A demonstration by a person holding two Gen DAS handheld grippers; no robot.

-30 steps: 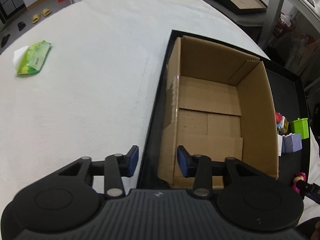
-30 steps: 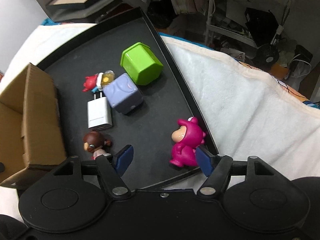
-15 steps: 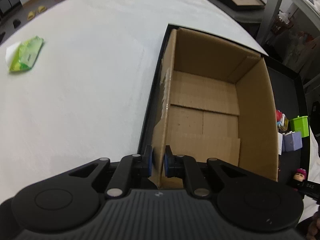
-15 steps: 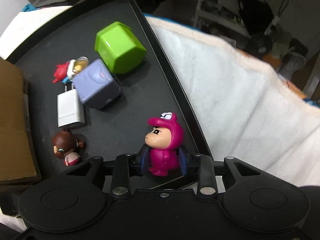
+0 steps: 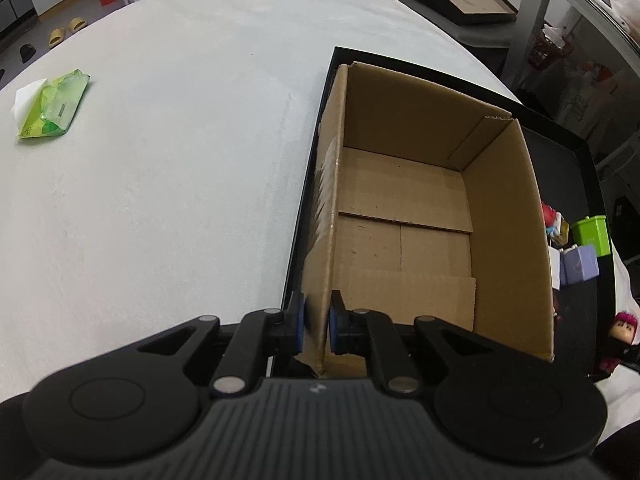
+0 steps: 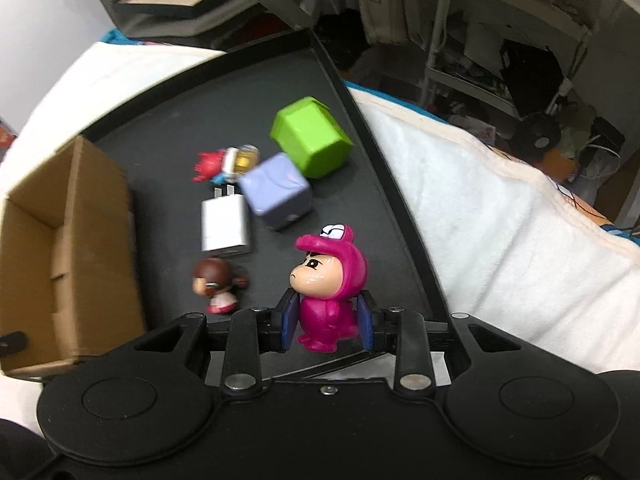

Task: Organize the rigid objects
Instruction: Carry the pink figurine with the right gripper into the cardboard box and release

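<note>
The left gripper [image 5: 316, 326] is clamped on the near wall of the cardboard box [image 5: 404, 216], one pad outside and one inside, close to the near left corner. The box is probably pinched there so that it is steadied and kept from sliding on the black tray [image 6: 372, 152] while things are dropped in. The box is seen to be empty, its top open and its bottom flaps bare, so the sorting is judged to be at its start.

The right gripper [image 6: 327, 322] is closed on the pink figurine [image 6: 328, 280], which is held upright by its lower body between the two blue pads, head clear above them. Whether it is lifted off the tray cannot be told. A low grip on the narrow body is presumably chosen because the broad head gives the pads less to hold.

The remaining things are left grouped on the tray between the box and the tray's right rim: a green block [image 6: 310, 142], a purple cube [image 6: 278, 196], a white charger [image 6: 225, 224], a red toy [image 6: 226, 164] and a brown-haired figurine [image 6: 218, 284]. A green tissue pack [image 5: 52, 104] is left well apart on the white worktop [image 5: 180, 160].
</note>
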